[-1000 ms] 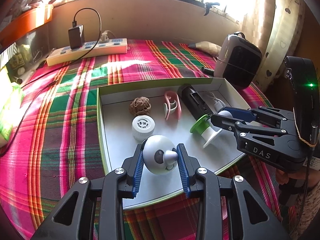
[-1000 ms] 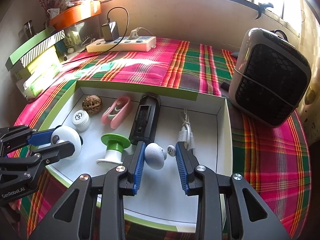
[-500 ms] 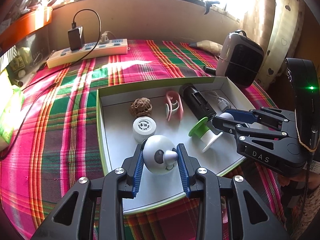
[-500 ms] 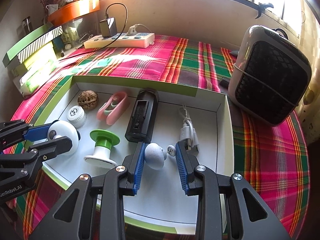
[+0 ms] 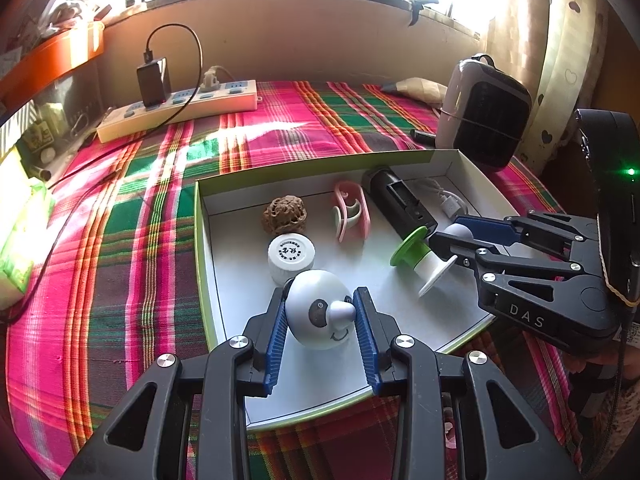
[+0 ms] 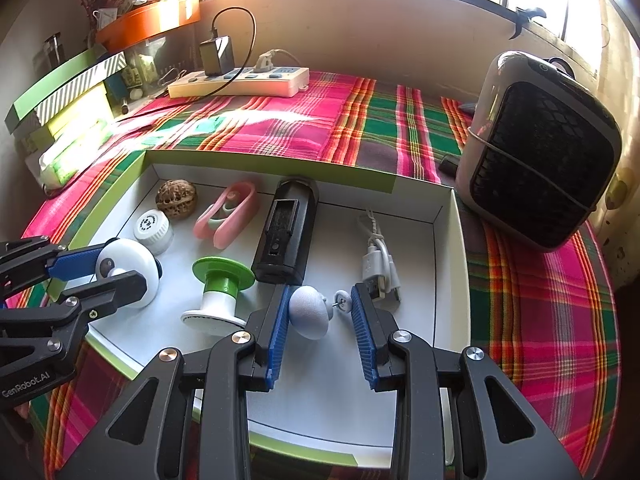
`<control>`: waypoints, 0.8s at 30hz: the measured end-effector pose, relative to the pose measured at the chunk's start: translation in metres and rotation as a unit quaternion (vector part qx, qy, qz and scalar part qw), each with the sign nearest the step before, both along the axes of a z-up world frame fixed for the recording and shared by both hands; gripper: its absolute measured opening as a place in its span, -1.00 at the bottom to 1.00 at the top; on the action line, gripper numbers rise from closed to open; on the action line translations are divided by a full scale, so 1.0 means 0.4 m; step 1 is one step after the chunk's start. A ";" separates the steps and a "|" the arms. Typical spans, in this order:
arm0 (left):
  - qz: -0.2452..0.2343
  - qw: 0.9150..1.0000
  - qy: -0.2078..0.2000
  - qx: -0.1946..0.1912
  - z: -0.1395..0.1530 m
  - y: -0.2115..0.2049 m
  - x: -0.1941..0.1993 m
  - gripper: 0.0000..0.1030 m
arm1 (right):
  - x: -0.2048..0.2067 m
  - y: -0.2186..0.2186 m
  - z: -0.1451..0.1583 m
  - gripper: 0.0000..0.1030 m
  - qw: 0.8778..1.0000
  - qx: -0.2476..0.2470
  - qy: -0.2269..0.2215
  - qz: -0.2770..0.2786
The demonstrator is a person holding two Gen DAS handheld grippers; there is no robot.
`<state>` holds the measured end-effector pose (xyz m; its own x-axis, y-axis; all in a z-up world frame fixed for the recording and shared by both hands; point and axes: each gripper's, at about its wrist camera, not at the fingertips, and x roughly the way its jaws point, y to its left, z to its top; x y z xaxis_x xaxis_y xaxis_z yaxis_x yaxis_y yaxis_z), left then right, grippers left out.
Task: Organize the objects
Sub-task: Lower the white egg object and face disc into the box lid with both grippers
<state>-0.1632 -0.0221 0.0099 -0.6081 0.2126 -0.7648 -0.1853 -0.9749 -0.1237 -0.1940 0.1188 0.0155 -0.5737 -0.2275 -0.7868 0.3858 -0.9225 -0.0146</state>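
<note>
Shallow white box [image 6: 444,208] with green rim sits on the plaid-covered desk [image 5: 132,240]; open floor remains at its near right corner. Left claw [image 5: 320,316] – narrow, pads clamped on a white round toy with a face [image 5: 318,314], at the box's near left edge. Right claw [image 6: 318,312] – narrow, gripping a pale blue knob [image 6: 308,310] by its left pad and small stem end, near the box's middle, just right of the green-topped spool [image 6: 220,280].
</note>
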 end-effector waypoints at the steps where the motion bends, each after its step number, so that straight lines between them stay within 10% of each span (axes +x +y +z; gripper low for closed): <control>1: -0.001 1.000 0.000 0.000 0.001 -0.002 -0.001 -0.40 | 0.000 0.000 0.000 -0.37 1.000 0.000 0.000 0.000; 24: -0.002 1.000 0.000 0.000 0.003 -0.002 0.000 -0.39 | 0.002 0.010 0.005 -0.32 1.000 -0.009 0.000 -0.005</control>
